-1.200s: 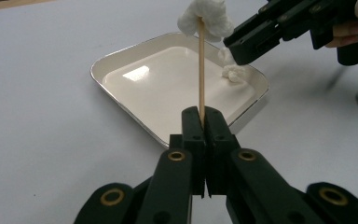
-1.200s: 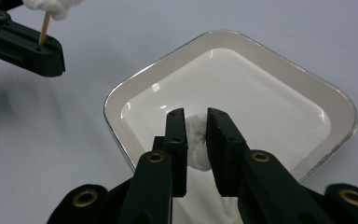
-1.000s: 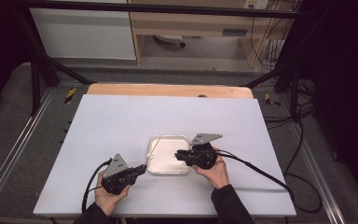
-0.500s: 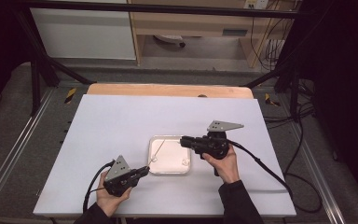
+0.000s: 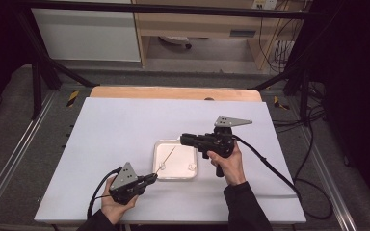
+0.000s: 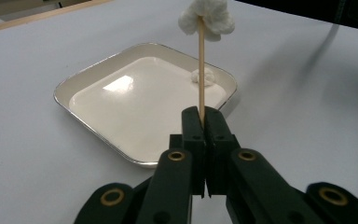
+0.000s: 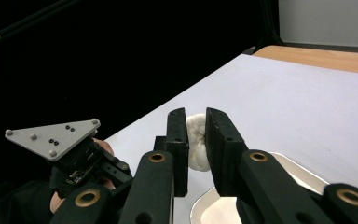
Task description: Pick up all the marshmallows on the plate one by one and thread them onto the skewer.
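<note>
Two hand-held grippers are loaded: the left hand-held gripper [image 6: 205, 140] clamps a cotton-tipped stick [image 6: 200, 65] above the tray [image 6: 93, 77]; the right hand-held gripper [image 7: 196, 140] pinches a cotton ball [image 7: 196, 140]. Risk: the thin stick may pivot or slip if pressed.

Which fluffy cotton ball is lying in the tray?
The small cotton ball by the tray's far corner. Another is stuck on the stick, and the right gripper squeezes the third.

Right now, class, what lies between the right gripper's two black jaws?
A white cotton ball sits pinched between the jaws of the right gripper, as the right gripper view shows, above the rim of the shallow white metal tray.
</note>
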Demonstrator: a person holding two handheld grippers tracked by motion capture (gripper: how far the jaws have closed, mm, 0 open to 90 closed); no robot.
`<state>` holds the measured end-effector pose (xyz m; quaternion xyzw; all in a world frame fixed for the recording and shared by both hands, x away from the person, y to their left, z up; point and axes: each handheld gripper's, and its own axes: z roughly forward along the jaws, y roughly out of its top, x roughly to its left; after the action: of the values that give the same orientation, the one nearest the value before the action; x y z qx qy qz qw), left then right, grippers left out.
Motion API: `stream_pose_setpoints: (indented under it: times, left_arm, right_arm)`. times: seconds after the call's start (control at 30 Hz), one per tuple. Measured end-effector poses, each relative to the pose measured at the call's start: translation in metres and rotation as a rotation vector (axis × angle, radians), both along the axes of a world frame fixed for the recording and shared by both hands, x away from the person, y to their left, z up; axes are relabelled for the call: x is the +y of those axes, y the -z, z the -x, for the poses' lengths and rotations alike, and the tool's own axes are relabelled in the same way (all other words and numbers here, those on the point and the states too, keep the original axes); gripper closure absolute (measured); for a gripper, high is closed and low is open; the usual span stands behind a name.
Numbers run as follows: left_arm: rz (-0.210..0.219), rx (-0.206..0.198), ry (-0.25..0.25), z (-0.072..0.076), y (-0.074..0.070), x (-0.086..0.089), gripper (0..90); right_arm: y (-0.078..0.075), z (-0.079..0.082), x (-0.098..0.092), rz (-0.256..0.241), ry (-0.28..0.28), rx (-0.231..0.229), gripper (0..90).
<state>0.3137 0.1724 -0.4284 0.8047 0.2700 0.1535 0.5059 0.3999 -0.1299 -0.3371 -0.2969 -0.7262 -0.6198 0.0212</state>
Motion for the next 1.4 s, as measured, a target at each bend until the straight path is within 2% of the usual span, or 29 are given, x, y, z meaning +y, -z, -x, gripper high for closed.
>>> stream_pose_setpoints:
  times: [0.53, 0.83, 0.93, 1.03, 1.2, 1.4]
  left_arm:
    - [-0.005, -0.006, 0.002, 0.000, 0.000, 0.000, 88.8]
    - [-0.028, -0.012, 0.004, 0.001, 0.001, -0.001, 88.9]
    - [-0.026, -0.006, 0.005, 0.001, 0.001, -0.002, 89.0]
    - [-0.018, 0.004, -0.003, 0.000, 0.002, -0.001, 89.0]
    - [0.000, 0.016, -0.017, 0.001, 0.003, -0.002, 89.1]
    - [0.000, 0.032, -0.029, 0.001, 0.005, -0.003, 89.2]
  right_arm:
    - [0.007, -0.002, 0.009, 0.002, -0.042, 0.040, 79.8]
    - [0.012, -0.003, 0.013, 0.008, -0.065, 0.066, 80.7]
    - [0.014, -0.003, 0.014, 0.010, -0.074, 0.071, 81.5]
    - [0.016, -0.002, 0.017, -0.009, -0.078, 0.078, 82.6]
    - [0.020, 0.001, 0.020, -0.017, -0.068, 0.063, 83.8]
    - [0.025, 0.004, 0.025, -0.032, -0.066, 0.060, 84.4]
